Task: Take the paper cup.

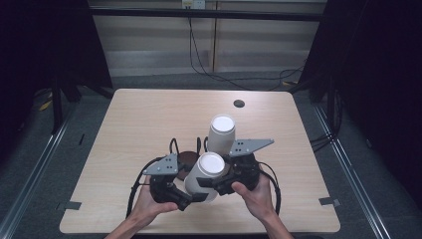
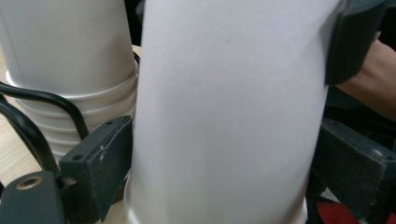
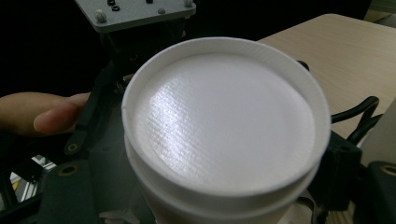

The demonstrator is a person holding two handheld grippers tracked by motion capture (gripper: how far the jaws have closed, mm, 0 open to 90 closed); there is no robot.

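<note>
An upside-down white paper cup (image 1: 206,170) is held above the table's near middle, between my two grippers. My left gripper (image 1: 192,197) is shut on its lower part; in the left gripper view the cup (image 2: 224,107) sits between both jaws of the left gripper (image 2: 224,172). My right gripper (image 1: 213,181) is shut on it higher up, near the base. The right gripper view looks down on the cup's round base (image 3: 224,116), with the right gripper (image 3: 210,186) around it. Whether it is one cup or two nested I cannot tell.
A stack of inverted white cups (image 1: 221,130) stands on the wooden table (image 1: 139,119) just behind the held cup, close on its left in the left gripper view (image 2: 70,60). A dark round disc (image 1: 187,159) lies beside it. A cable hole (image 1: 239,103) lies farther back.
</note>
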